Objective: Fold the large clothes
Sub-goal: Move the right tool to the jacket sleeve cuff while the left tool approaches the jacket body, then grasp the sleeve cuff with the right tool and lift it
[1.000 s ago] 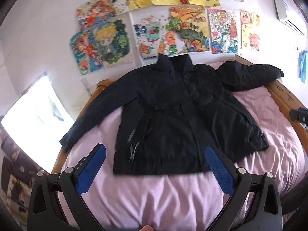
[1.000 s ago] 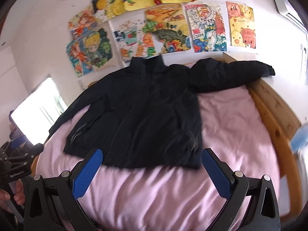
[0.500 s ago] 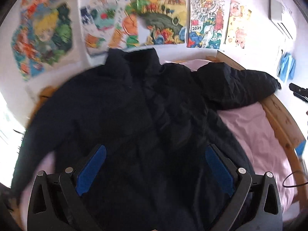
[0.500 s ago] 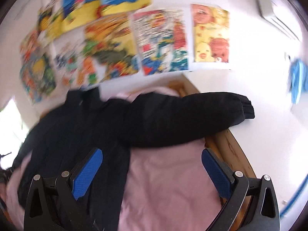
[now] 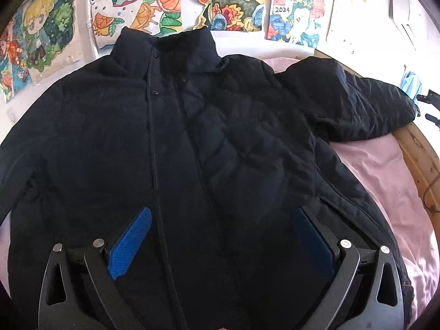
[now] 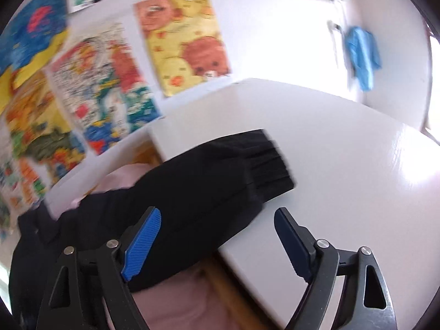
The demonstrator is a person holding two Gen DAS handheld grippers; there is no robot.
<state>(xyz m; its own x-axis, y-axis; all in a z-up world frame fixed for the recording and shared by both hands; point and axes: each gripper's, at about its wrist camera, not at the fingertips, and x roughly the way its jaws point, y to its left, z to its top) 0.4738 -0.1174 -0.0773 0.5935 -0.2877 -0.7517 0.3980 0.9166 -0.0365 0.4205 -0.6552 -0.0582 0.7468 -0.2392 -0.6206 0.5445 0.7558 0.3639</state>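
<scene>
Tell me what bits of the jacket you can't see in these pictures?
- Left wrist view: the jacket hem is hidden behind the left gripper; its left sleeve end is cut off by the edge.
- Right wrist view: only the sleeve and cuff show, blurred; the jacket's body is cut off.

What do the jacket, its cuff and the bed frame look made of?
Jacket: dark, matte quilted fabric, stitched puffy panels, likely padded synthetic. Cuff: ribbed knit, parallel ridges. Bed frame: wood, tan with visible grain, looks varnished. Sheet: soft pink cloth, wrinkled.
</scene>
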